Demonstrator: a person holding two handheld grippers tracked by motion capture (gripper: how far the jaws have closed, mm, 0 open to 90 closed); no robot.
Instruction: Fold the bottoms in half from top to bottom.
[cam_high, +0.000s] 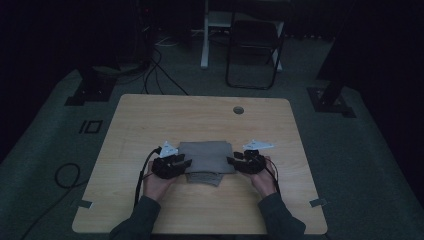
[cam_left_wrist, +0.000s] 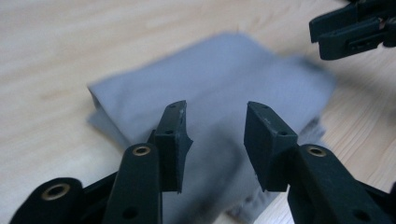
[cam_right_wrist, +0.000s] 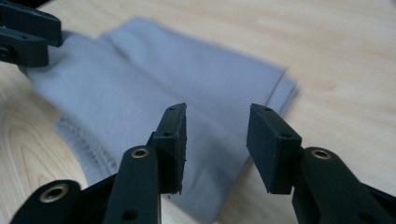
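A folded grey cloth (cam_high: 207, 159) lies flat near the middle of the table (cam_high: 150, 115), a little toward the person's side, with its long axis running left to right between the two hands; a stitched hem sticks out from under the fold along the near edge. The left gripper (cam_high: 181, 162) sits just at the cloth's left end and the right gripper (cam_high: 234, 161) just at its right end, each pointing inward toward the other, so the cloth lies straight ahead of both and neither hand is clearly the nearer. In the left gripper view the left gripper (cam_left_wrist: 215, 140) has its jaws standing apart with only grey fabric showing behind the gap, nothing pinched; in the right gripper view the right gripper (cam_right_wrist: 217, 142) is likewise spread, over the cloth's folded layers, and pressing on nothing. Both hover low over the ends, apparently clear of the fabric, though contact underneath cannot be told for sure. Any next pinch would likely have to come in along the cloth's long axis, from each end at once
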